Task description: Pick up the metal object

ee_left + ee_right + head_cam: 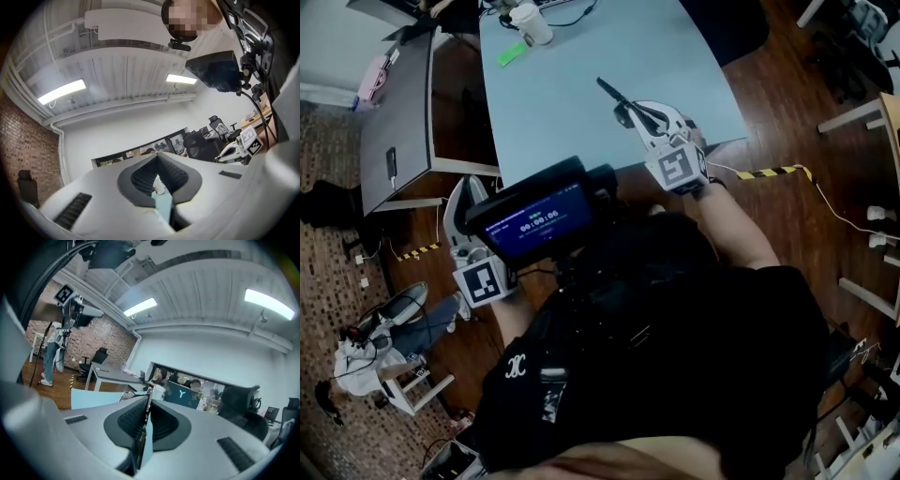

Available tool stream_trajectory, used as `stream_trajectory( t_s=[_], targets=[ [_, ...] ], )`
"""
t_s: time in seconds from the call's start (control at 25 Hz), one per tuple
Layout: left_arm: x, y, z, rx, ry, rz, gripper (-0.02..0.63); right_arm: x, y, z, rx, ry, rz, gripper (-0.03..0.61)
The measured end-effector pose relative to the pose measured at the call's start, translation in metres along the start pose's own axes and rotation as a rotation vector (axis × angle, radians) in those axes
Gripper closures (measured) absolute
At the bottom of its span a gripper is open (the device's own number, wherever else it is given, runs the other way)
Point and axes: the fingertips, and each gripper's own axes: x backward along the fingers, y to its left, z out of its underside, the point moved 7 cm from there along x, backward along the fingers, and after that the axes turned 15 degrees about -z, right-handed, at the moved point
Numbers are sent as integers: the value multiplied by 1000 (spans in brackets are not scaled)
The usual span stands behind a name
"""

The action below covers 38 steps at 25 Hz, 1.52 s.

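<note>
Right claw (630, 112) is clenched on the metal object (609, 91), a thin dark strip sandwiched edge-on btw the pads in the right gripper view. It sits on the near-right side of the white cup (531, 23), over the pale blue surface (694, 66). Its long axis runs straight out of the claw tips, pointing back toward the cup. Looks lifted imo, tho can't tell if the far tip clears the surface. Left claw (461, 195) is way farther from the cup, off the surface edge, pinched together w/ nothing in it, so this is the right hand's job.
</note>
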Motion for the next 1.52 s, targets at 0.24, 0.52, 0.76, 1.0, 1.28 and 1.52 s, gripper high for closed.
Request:
stream_trajectory(
  t_s=[0.24, 0.52, 0.76, 1.0, 1.28, 1.52],
  targets=[
    [2, -18, 2, 39, 6, -4, 617, 70, -15, -58, 59, -190, 123, 588],
    [9, -39, -1, 82, -7, 49, 617, 143, -13, -83, 35, -184, 223, 588],
    [46, -39, -11, 112, -54, 75, 617, 182, 24, -108, 111, -228, 268, 589],
    [121, -26, -14, 131, -65, 132, 617, 219, 107, -130, 127, -245, 289, 589],
    [237, -6, -5, 153, -37, 205, 617, 276, 234, -153, 115, -261, 311, 589],
    [302, 5, -16, 168, -12, 239, 617, 308, 295, -159, 62, -198, 300, 589]
  ],
)
